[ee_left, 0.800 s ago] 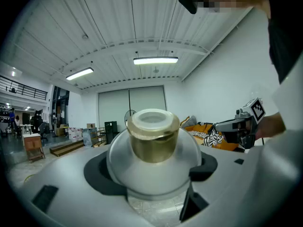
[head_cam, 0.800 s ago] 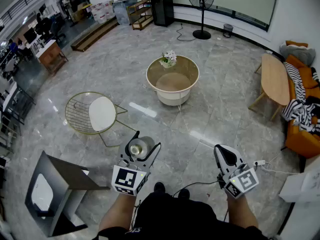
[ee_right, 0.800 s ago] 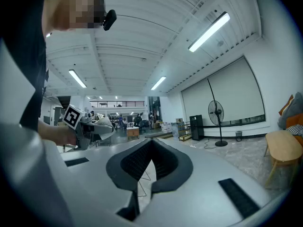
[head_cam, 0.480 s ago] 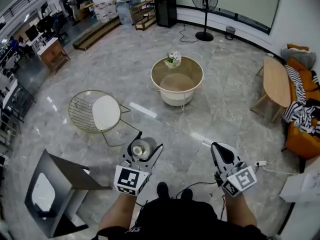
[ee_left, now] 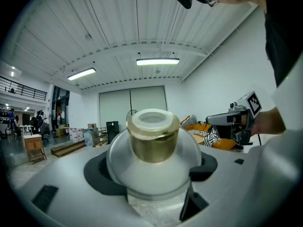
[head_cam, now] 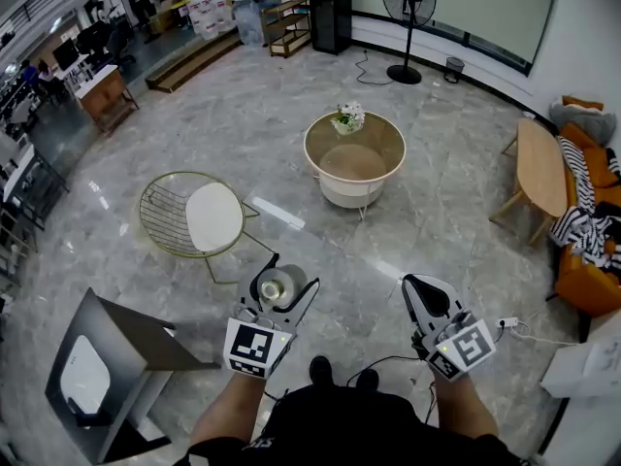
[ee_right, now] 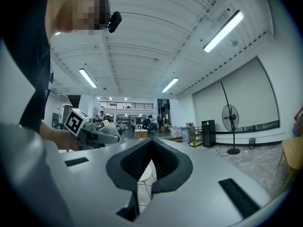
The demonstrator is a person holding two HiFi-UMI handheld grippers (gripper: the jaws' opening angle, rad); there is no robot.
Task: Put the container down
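The container (head_cam: 276, 286) is a clear round jar with a gold neck and a pale lid. It sits between the wide-set jaws of my left gripper (head_cam: 291, 272), which is shut on it at waist height over the marble floor. In the left gripper view the container (ee_left: 152, 145) fills the middle, upright, with a dark pad on each side of its belly. My right gripper (head_cam: 417, 284) is held level to the right, its jaws together with nothing in them. In the right gripper view the right gripper (ee_right: 152, 143) shows only its two dark pads meeting.
A round table (head_cam: 323, 134) with flowers (head_cam: 347, 117) stands ahead. A wire chair (head_cam: 189, 216) is at the left and a dark stand (head_cam: 116, 343) at the lower left. At the right are a wooden table (head_cam: 539, 168), an orange sofa (head_cam: 592, 270) and a floor cable (head_cam: 505, 320).
The head view has swung a little, so the table and chair have drifted to the right. Both grippers keep about the same place, and the container stays in the left one.
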